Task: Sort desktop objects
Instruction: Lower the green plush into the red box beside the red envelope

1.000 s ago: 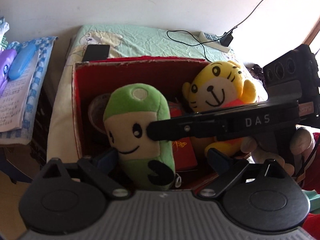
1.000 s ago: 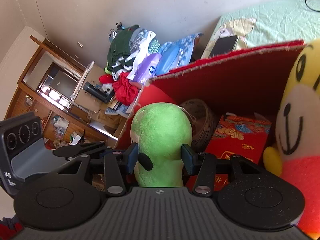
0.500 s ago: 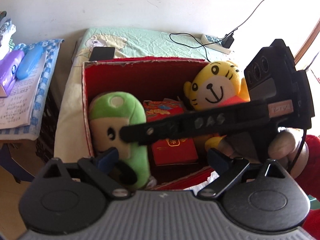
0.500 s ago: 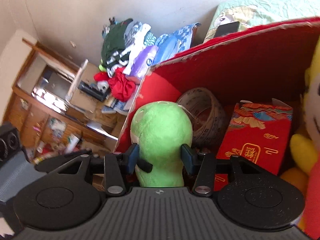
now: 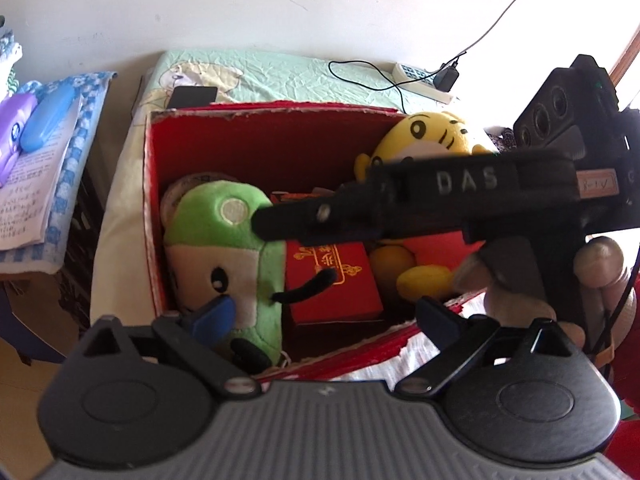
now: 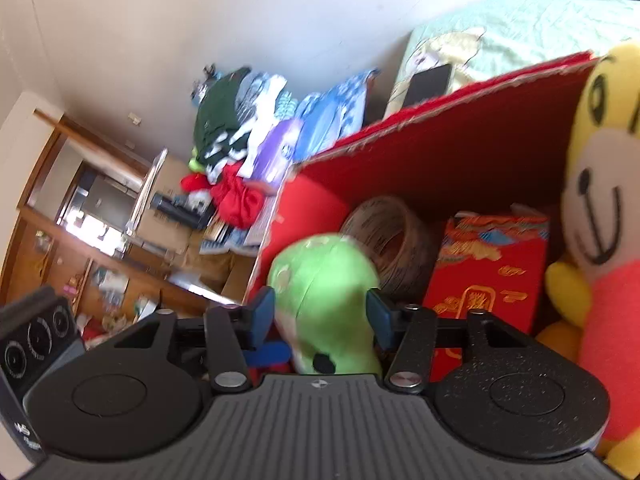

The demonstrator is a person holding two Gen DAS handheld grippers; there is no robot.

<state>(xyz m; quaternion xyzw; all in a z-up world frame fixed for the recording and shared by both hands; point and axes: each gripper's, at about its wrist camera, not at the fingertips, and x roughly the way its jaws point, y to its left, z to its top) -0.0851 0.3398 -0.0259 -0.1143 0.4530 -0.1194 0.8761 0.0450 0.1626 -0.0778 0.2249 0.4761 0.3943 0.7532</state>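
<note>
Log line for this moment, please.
right claw: shut on green plush toy | toy: inside red cardboard box | left claw: open

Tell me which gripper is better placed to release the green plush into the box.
Right: the right gripper holds the green plush inside the red box. The left gripper is open, empty.

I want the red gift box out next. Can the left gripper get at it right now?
Probably not cleanly. The left gripper is open above the red cardboard bin, but the right gripper, shut on the green plush toy, crosses over the red gift box.
</note>
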